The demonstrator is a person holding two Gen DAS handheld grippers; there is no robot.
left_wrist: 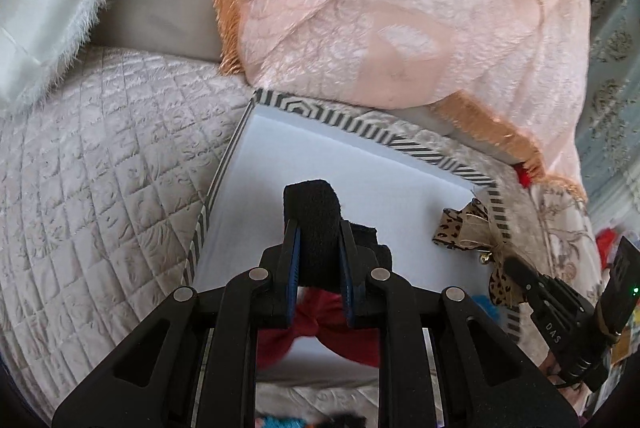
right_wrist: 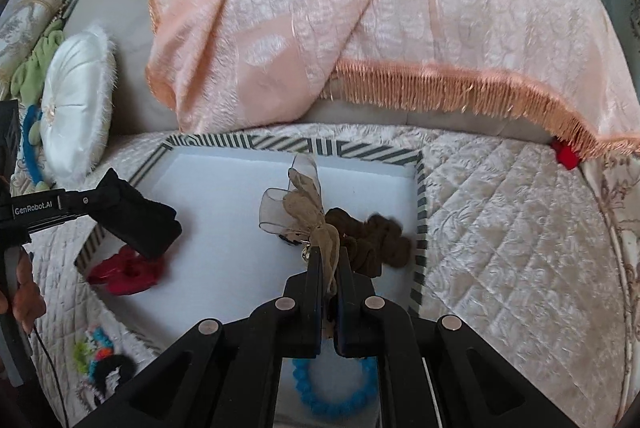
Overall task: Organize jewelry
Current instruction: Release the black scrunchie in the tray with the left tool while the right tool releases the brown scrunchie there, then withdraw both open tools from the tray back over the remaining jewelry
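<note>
Left tool (left_wrist: 318,228) clamps a black scrunchie (left_wrist: 316,216); right tool (right_wrist: 329,260) pinches the leopard ribbon bow (right_wrist: 304,208), loops pointing away over the striped tray (right_wrist: 420,188), brown scrunchie (right_wrist: 372,236) beside.

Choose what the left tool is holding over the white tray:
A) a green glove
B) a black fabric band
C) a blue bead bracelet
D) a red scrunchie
B: the left tool is shut on the black fabric band, above the tray; the red scrunchie lies in the tray below it.
</note>
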